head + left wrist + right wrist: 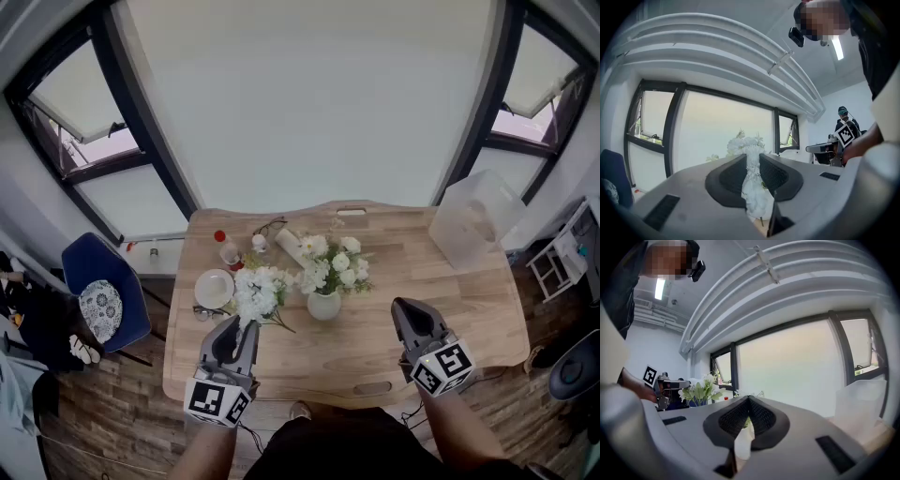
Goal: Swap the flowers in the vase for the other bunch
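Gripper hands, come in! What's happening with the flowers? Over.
Left gripper jaws slightly apart, white bunch between them, grip unclear. Right gripper shut, empty. Vase still holds its flowers. Nothing blocks the vase.

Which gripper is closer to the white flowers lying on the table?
Left. The left gripper is right at the loose white bunch, which sits between its jaws. The right gripper is shut, off on the far side of the vase.

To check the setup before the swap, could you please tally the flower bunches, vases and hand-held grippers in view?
Flower bunches: 2 (bunch in the vase, loose bunch)
Vases: 1 (white vase)
Hand-held grippers: 2 (left hand-held gripper, right hand-held gripper)
Total: 5
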